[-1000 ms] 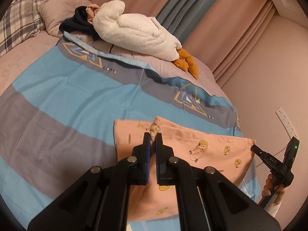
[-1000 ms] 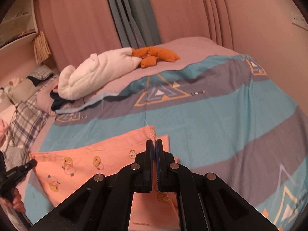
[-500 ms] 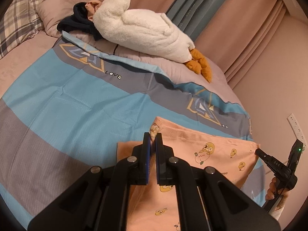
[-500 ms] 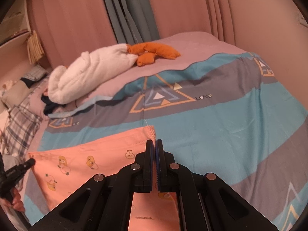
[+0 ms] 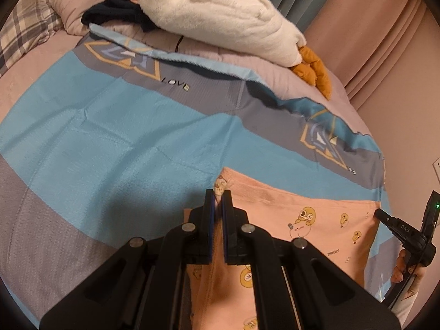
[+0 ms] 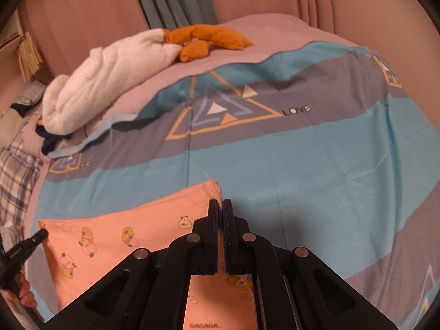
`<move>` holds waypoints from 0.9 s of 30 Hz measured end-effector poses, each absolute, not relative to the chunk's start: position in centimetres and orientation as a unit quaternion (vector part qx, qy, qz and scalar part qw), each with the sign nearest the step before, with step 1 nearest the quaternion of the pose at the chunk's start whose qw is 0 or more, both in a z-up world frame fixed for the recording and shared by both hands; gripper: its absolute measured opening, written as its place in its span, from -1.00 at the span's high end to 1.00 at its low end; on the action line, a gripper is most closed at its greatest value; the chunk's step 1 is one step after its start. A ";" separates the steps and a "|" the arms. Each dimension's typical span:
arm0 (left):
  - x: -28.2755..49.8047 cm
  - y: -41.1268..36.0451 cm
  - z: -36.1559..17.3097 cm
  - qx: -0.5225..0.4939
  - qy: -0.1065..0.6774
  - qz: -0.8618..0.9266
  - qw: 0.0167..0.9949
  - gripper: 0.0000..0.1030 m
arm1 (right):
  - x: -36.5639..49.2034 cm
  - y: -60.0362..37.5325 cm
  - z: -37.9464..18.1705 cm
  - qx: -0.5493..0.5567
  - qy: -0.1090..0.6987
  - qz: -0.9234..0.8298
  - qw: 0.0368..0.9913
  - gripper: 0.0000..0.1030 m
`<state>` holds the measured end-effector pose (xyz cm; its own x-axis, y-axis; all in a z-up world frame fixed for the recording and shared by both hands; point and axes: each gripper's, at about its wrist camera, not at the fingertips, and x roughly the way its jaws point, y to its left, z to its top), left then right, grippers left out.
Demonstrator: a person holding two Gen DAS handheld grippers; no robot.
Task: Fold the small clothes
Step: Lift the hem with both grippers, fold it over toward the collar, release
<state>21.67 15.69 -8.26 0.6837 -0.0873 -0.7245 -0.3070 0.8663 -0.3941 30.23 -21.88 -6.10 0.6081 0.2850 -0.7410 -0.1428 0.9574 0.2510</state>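
Observation:
A small pink garment with yellow cartoon prints (image 5: 316, 220) is held up over the blue and grey bedspread (image 5: 123, 143). My left gripper (image 5: 219, 196) is shut on one top corner of it. My right gripper (image 6: 221, 206) is shut on the other top corner of the garment (image 6: 123, 233). The cloth stretches between the two grippers and hangs below them. Each gripper shows at the edge of the other's view: the right one (image 5: 383, 214) in the left wrist view, the left one (image 6: 41, 233) in the right wrist view.
A white plush goose with orange feet (image 5: 220, 19) lies along the far side of the bed, also in the right wrist view (image 6: 110, 68). A dark garment (image 5: 110, 13) and plaid pillow (image 5: 24, 33) lie near it. Pink curtains (image 6: 343, 0) stand behind. A wall socket (image 5: 437, 165) is at right.
Both grippers have moved forward over the bedspread toward the plush goose, carrying the pink garment with them. Both stay shut on its corners.

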 end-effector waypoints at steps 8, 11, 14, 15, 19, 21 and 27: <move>23.8 16.2 -11.6 -0.253 0.434 0.076 0.861 0.92 | 32.9 -21.7 -9.8 0.081 0.472 0.090 0.873 0.93; 24.3 16.3 -12.8 -0.250 0.449 0.083 0.854 0.88 | 33.5 -21.7 -11.2 0.080 0.486 0.087 0.866 0.93; 24.6 16.5 -13.9 -0.249 0.460 0.094 0.847 0.83 | 33.8 -21.8 -12.5 0.084 0.497 0.078 0.860 0.93; 24.5 16.6 -14.0 -0.252 0.461 0.092 0.846 0.81 | 33.7 -21.9 -12.8 0.082 0.496 0.070 0.862 0.93; 23.7 16.8 -13.3 -0.245 0.457 0.103 0.849 0.44 | 32.8 -22.6 -12.2 0.091 0.484 0.073 0.868 0.88; 22.8 16.7 -12.3 -0.247 0.447 0.099 0.854 0.29 | 32.1 -23.2 -11.3 0.092 0.476 0.068 0.872 0.72; 18.6 15.0 -9.0 -0.222 0.410 0.106 0.878 -0.48 | 28.0 -26.7 -8.1 0.143 0.431 0.066 0.888 -0.26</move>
<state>18.61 15.03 -8.96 0.6417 0.0047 -0.7669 -0.3691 0.8785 -0.3034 27.95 -26.66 -8.13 0.6193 0.2400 -0.7476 0.0061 0.9507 0.3102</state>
